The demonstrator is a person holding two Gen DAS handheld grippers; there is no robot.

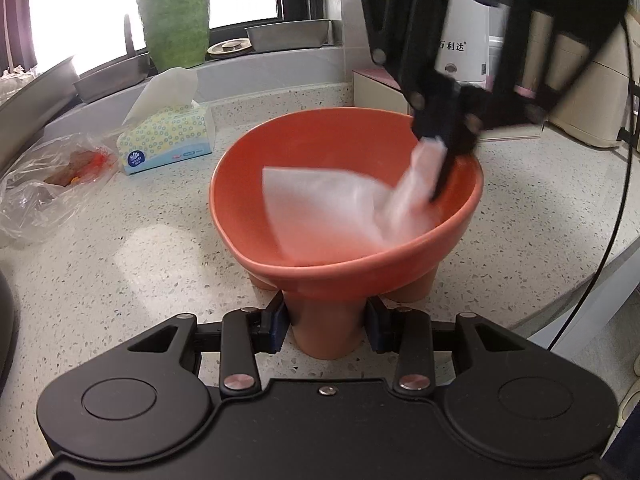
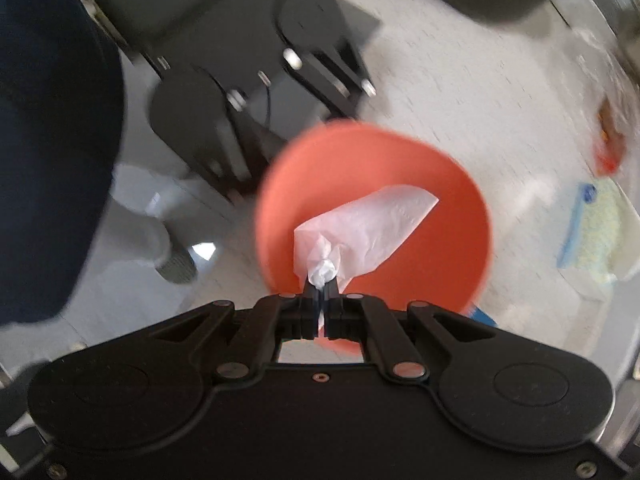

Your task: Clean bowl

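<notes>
An orange bowl [image 1: 320,148] on short legs stands on the speckled counter. My left gripper [image 1: 326,326] is shut on the bowl's near leg [image 1: 326,332] and holds it steady. My right gripper [image 1: 442,168] comes down from the upper right, shut on a white tissue [image 1: 332,208] that lies spread over the bowl's inner wall. In the right wrist view the right gripper [image 2: 323,300] pinches the tissue's bunched end [image 2: 362,228] over the bowl [image 2: 440,240], and the left gripper's body [image 2: 248,92] shows beyond the bowl. Both views are blurred by motion.
A tissue box [image 1: 166,140] and a clear plastic bag with scraps [image 1: 44,188] lie to the left. A green flowerpot [image 1: 176,20] and metal trays [image 1: 290,34] sit on the windowsill. A white appliance [image 1: 466,40] stands behind the bowl. A black cable [image 1: 616,184] runs down the right.
</notes>
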